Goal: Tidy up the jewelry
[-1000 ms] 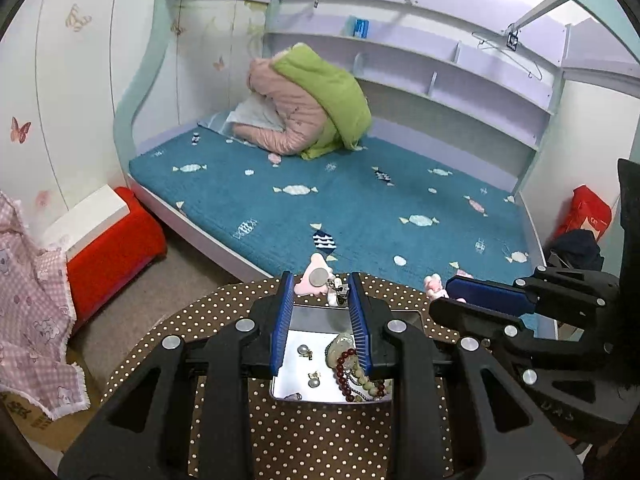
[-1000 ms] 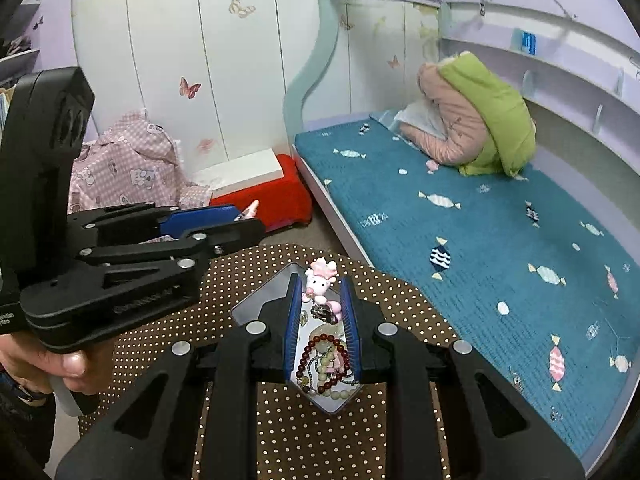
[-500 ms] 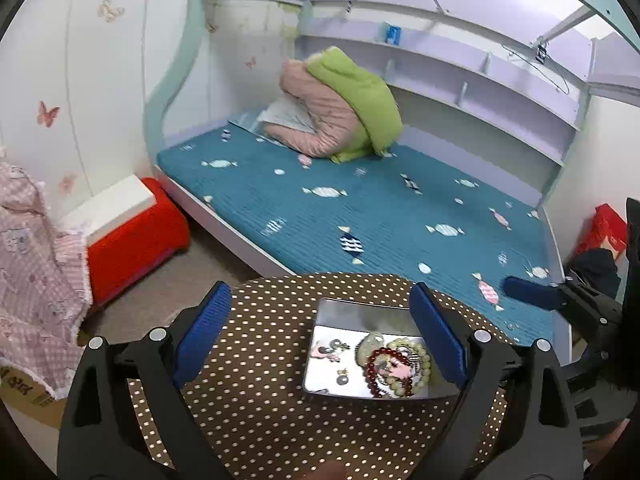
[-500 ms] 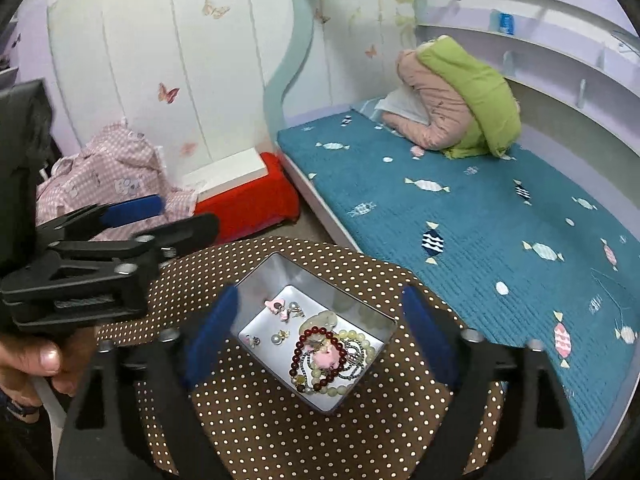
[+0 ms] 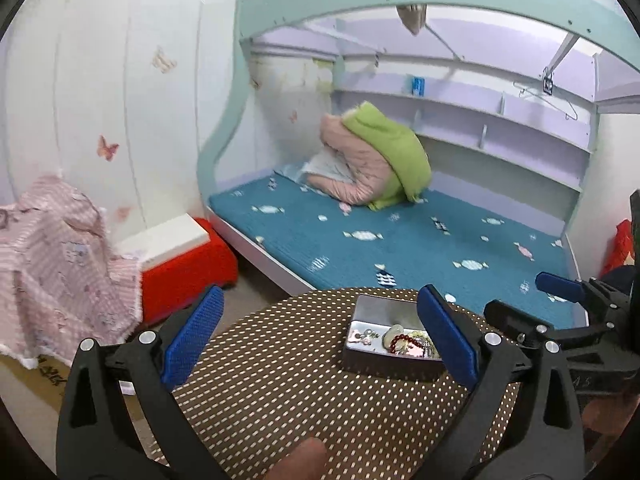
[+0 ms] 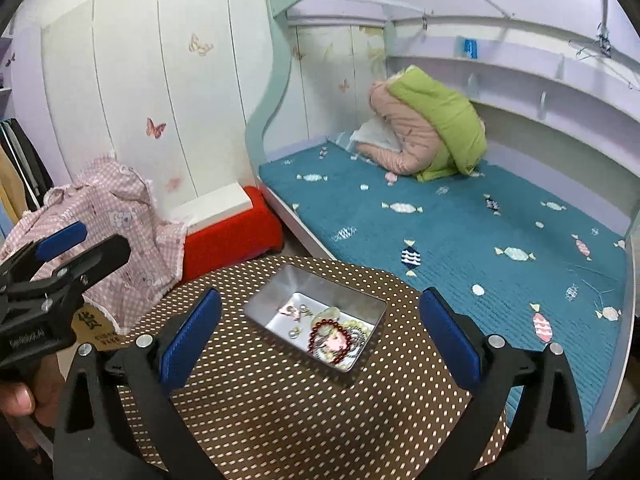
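my left tongs [image 5: 320, 336] gaping, empty | my right tongs [image 6: 320, 332] gaping, empty | tin [image 6: 360, 300] with jewelry [image 6: 336, 334] near tabletop [image 6: 280, 400] far edge, bed side | risk: beads tangled, lifting one likely drags others out

You see: tin [image 6: 280, 280] – shiny smooth metal | tablecloth [image 6: 280, 400] under tin – matt dotted cloth | beads [image 6: 320, 326] inside tin – glossy
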Action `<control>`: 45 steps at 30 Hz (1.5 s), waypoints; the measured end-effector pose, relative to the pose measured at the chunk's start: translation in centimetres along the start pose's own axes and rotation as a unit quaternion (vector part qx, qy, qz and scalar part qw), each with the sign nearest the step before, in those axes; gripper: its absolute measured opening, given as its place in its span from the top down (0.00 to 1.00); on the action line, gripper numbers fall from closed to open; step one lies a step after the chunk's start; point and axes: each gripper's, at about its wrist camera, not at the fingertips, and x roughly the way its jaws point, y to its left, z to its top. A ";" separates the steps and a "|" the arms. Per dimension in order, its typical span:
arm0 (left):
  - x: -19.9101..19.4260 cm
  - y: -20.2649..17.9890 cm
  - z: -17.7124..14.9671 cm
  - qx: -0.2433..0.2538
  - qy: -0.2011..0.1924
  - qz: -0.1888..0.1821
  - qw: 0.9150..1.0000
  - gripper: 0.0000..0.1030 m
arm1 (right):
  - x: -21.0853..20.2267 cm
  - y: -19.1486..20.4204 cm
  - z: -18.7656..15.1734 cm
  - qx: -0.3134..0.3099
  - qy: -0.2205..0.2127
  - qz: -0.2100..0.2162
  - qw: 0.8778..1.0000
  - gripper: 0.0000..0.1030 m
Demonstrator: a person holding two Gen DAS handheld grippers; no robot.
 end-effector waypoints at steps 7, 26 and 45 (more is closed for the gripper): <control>-8.5 1.2 -2.3 -0.022 -0.045 0.023 0.998 0.05 | -6.9 3.5 -2.0 -0.013 -0.044 -0.014 0.999 0.07; -24.1 1.1 -10.3 -0.044 -0.100 0.044 0.993 0.05 | -20.1 8.1 -10.5 -0.002 -0.113 -0.058 0.992 0.07; -28.0 -0.7 -13.5 -0.014 -0.089 0.079 0.993 0.05 | -23.0 10.2 -14.8 -0.013 -0.143 -0.091 0.985 0.07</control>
